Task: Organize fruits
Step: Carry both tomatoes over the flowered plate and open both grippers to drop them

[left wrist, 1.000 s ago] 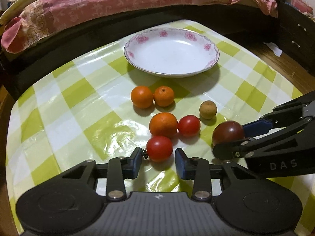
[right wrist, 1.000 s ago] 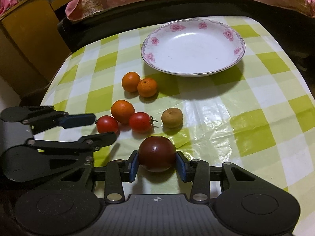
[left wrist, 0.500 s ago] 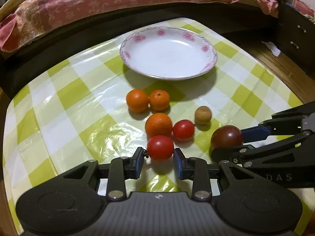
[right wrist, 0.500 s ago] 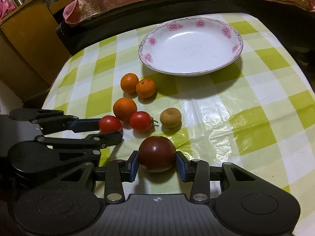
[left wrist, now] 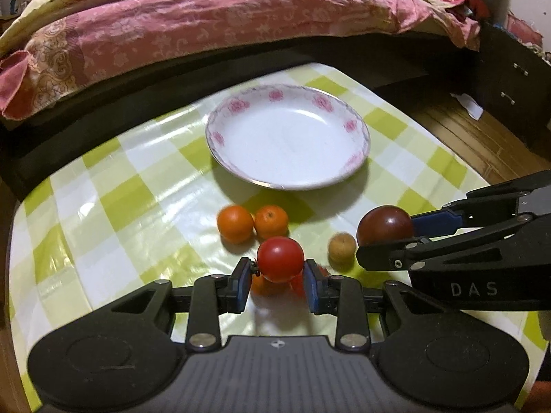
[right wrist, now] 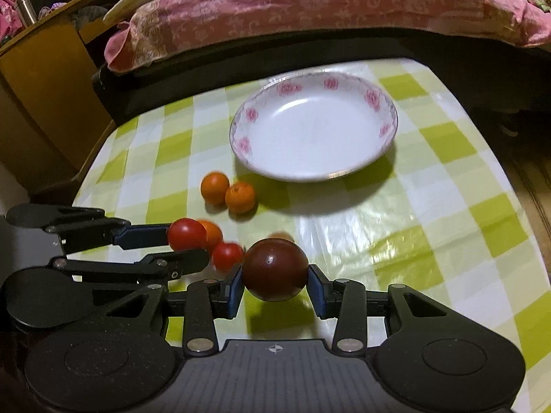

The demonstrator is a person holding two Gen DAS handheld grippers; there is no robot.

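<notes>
Left gripper [left wrist: 275,282] jaws clamping red tomato [left wrist: 280,258], white plate [left wrist: 287,136] beyond

An orange [left wrist: 259,284] and a small tomato [left wrist: 299,285] are mostly hidden behind the held red tomato [left wrist: 280,258]; the bed [left wrist: 206,24] is cropped.

A pink floral quilt [left wrist: 213,31] lies rumpled along the bed behind the table's checked green-and-white cloth [left wrist: 103,213]. Left of that cloth stands a wooden cabinet [right wrist: 41,103] with a steel flask [right wrist: 24,8] on top; right of it, a dark drawer unit [left wrist: 509,82].
</notes>
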